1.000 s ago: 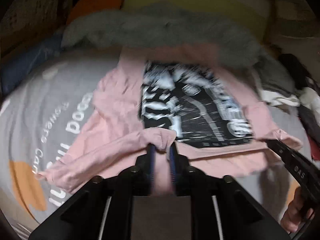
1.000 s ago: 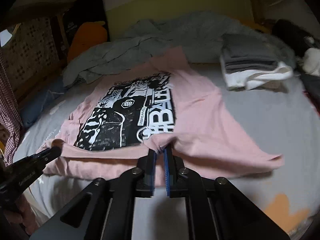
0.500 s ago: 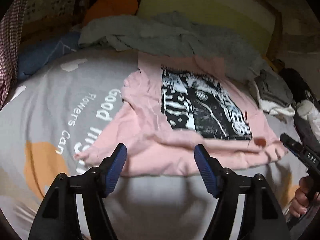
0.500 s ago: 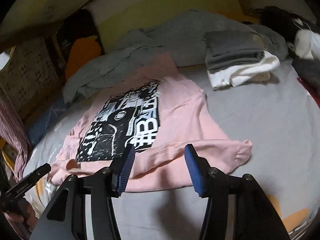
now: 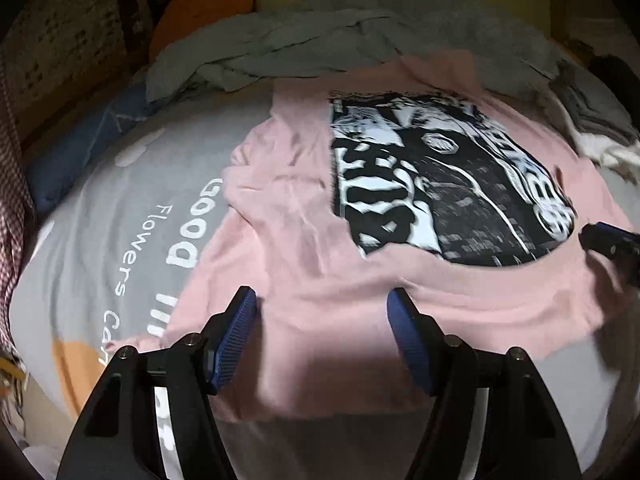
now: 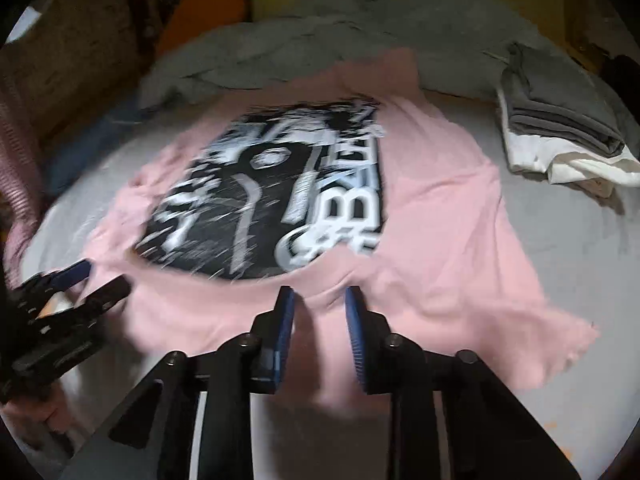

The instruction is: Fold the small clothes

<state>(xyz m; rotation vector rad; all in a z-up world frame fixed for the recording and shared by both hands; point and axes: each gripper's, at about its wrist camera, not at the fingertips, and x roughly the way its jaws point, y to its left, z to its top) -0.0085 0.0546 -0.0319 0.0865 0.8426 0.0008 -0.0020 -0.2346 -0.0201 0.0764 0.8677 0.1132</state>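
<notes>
A pink T-shirt point(image 5: 304, 240) with a black-and-white print point(image 5: 440, 200) lies flat on the bed, its near edge folded up to the print's lower border. My left gripper point(image 5: 321, 294) stands open over the left part of that folded edge, its pads clear of the cloth. My right gripper point(image 6: 319, 290) hovers at the fold on the shirt point(image 6: 440, 220) below the print's right end. Its jaws are closing with a ridge of pink cloth between them, and the pads are not pressing on it. Each gripper shows at the edge of the other's view: the left gripper point(image 6: 102, 278) and the right gripper point(image 5: 608, 240).
A crumpled grey garment point(image 5: 320, 48) lies behind the shirt. Folded grey and white clothes point(image 6: 560, 128) are stacked at the right. The grey bedsheet point(image 5: 120, 240) has white lettering, with an orange cushion point(image 5: 200, 4) at the back and checked cloth point(image 5: 12, 200) at the left.
Both grippers let go of the shirt's near edge, which now lies folded up to the print. They opened, drew back, then came close again. The right jaws have narrowed.
</notes>
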